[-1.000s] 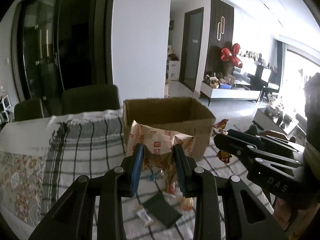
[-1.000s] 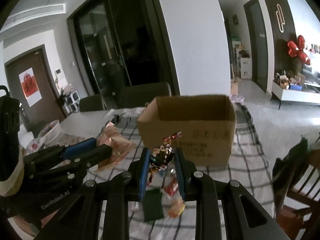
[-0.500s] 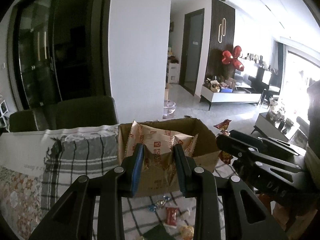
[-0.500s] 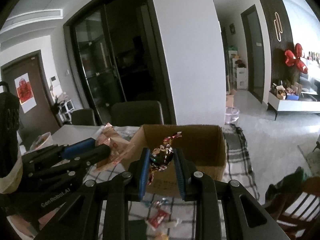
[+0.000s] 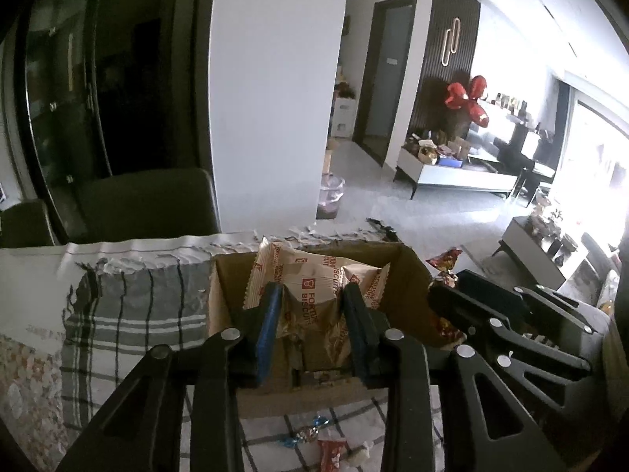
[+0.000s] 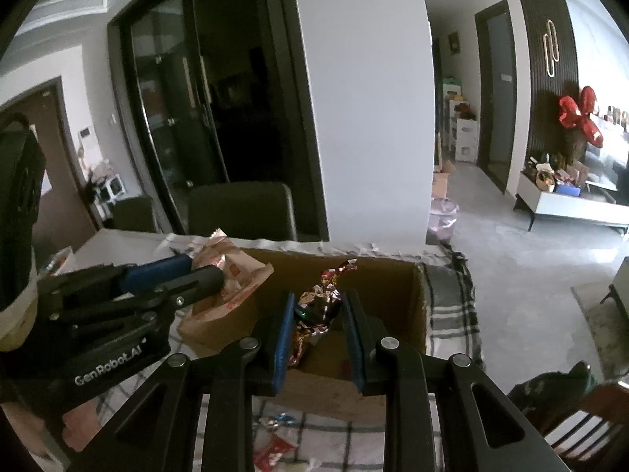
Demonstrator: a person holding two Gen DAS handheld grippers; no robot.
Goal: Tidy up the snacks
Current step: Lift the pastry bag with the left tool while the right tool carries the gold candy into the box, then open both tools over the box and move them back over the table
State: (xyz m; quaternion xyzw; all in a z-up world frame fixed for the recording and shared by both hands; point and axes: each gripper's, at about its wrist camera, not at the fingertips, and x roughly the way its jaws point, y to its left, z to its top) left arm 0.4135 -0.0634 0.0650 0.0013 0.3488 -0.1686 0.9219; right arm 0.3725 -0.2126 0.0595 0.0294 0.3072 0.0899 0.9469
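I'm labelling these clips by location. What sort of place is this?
Most likely a home's open dining and living area: a table with a plaid cloth, a dining chair behind it, and a low TV cabinet across the room.

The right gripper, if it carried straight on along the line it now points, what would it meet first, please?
Most likely the inside of the cardboard box: the right gripper, shut on a foil-wrapped candy, points down over the open top, probably toward the box's floor or far wall. Depth is hard to judge.
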